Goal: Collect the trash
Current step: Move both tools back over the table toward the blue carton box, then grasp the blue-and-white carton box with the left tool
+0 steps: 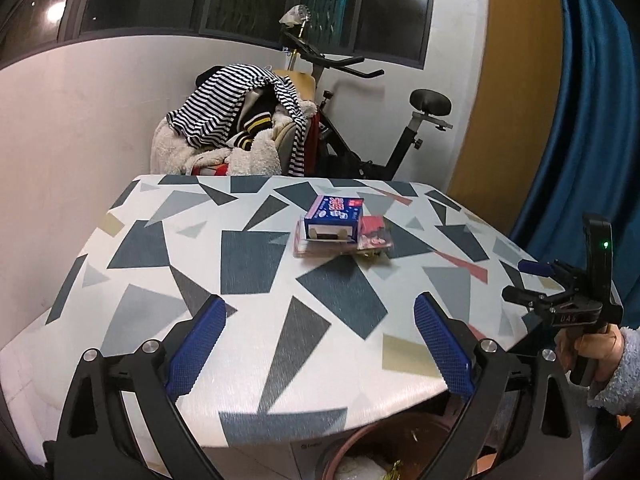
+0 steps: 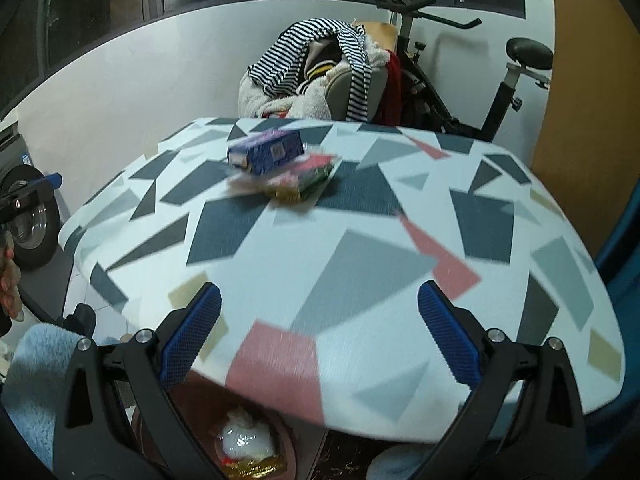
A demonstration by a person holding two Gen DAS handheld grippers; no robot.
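Note:
A blue carton box (image 1: 332,220) lies on a small pile of wrappers (image 1: 374,240) near the far middle of the patterned table (image 1: 248,256). The box (image 2: 266,152) and wrappers (image 2: 298,182) also show in the right wrist view, blurred. My left gripper (image 1: 320,344) is open and empty over the table's near edge. My right gripper (image 2: 320,336) is open and empty, also at the near edge. A brown bin (image 2: 248,436) with trash in it stands below the table edge; it also shows in the left wrist view (image 1: 384,452).
A chair heaped with clothes (image 1: 240,124) and an exercise bike (image 1: 384,132) stand behind the table. A blue curtain (image 1: 592,100) hangs at the right. A washing machine (image 2: 28,208) is at the left. The right gripper shows in the left view (image 1: 568,292).

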